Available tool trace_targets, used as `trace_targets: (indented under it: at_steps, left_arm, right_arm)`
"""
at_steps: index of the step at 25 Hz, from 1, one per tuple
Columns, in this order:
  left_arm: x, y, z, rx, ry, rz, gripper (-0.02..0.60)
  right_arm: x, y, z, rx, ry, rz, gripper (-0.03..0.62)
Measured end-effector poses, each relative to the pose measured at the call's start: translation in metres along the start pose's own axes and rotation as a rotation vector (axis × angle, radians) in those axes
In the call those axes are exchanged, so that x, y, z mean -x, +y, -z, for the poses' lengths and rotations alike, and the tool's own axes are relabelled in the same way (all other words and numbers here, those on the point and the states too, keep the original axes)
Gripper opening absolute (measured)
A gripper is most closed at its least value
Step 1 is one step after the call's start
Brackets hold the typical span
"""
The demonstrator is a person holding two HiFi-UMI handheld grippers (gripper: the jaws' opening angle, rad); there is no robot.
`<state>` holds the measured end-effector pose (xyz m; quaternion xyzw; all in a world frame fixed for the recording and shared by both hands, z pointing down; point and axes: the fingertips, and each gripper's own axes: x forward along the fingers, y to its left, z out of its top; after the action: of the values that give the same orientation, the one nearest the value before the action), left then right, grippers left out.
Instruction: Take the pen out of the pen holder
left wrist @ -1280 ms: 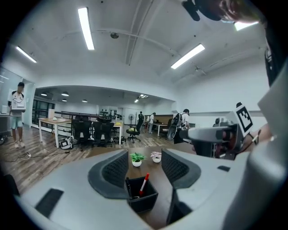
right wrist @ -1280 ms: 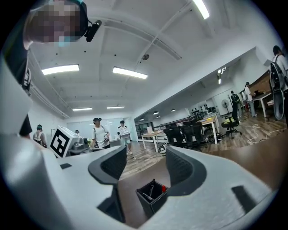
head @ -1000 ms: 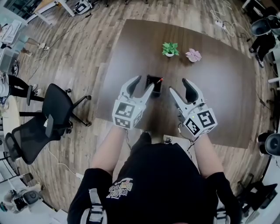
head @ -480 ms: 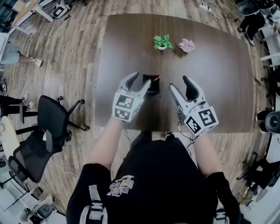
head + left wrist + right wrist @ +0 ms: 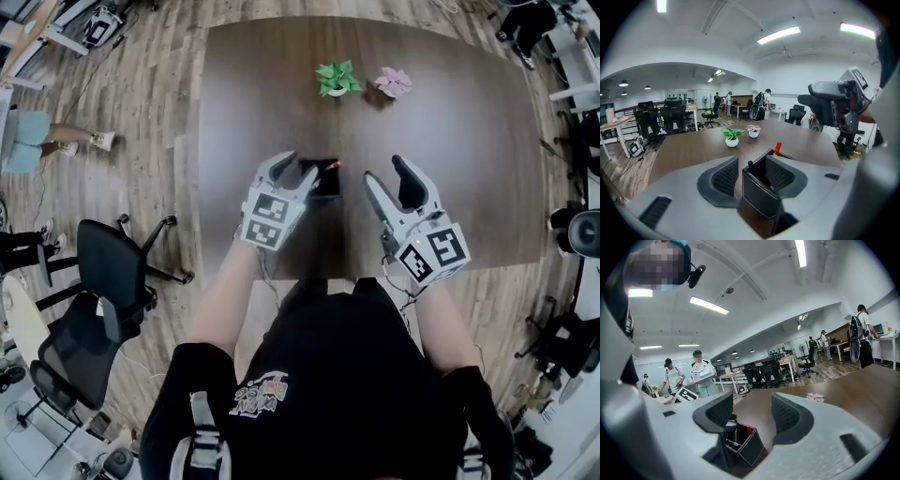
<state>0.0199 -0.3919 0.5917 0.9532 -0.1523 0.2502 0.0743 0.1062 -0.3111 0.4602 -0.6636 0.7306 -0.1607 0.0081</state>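
The black square pen holder (image 5: 324, 177) stands on the dark wooden table (image 5: 469, 150). A red-capped pen (image 5: 336, 165) sticks out of its far right corner. My left gripper (image 5: 297, 171) straddles the holder and its jaws are closing. In the left gripper view the holder (image 5: 761, 194) sits between the pads (image 5: 723, 176) with a gap on the left side, the red pen (image 5: 777, 148) rising behind it. My right gripper (image 5: 386, 174) hovers to the holder's right, jaws wide and closing slightly with nothing between them. In its own view the holder (image 5: 743, 447) and pen (image 5: 749, 429) lie ahead, low left.
Two small potted plants, one green (image 5: 336, 78) and one pink (image 5: 394, 82), stand at the table's far side. A black office chair (image 5: 112, 272) is on the floor to the left. People stand by desks in the background (image 5: 701, 371).
My left gripper has come down and forward so that its jaws now flank the holder, and they have narrowed a little. The right gripper has dropped slightly beside it.
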Motion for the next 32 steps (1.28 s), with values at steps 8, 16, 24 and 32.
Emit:
trace_targets:
  at_steps: [8,16,24,32]
  left_arm:
    - [-0.0082,-0.0024,0.0107,-0.057,0.035,0.023,0.149]
    - [-0.0070,-0.0066,0.0071,-0.208,0.034,-0.017,0.137]
    - [-0.0072,-0.0054,0.0046,-0.269,0.028,-0.046,0.098]
    - [-0.0050,-0.0062,0.0040,-0.301,0.007,-0.083,0.064]
  right_arm:
    - [-0.0013,-0.0090,0.0023,-0.019,-0.002,0.038,0.245]
    - [-0.0055,-0.0062,0.0043,-0.027,0.002,0.037,0.242]
    - [-0.0039,-0.0045,0.0062,-0.033,0.003,0.044,0.239]
    - [0.0019,-0.0075,0.0102,-0.040,0.002,0.061,0.239]
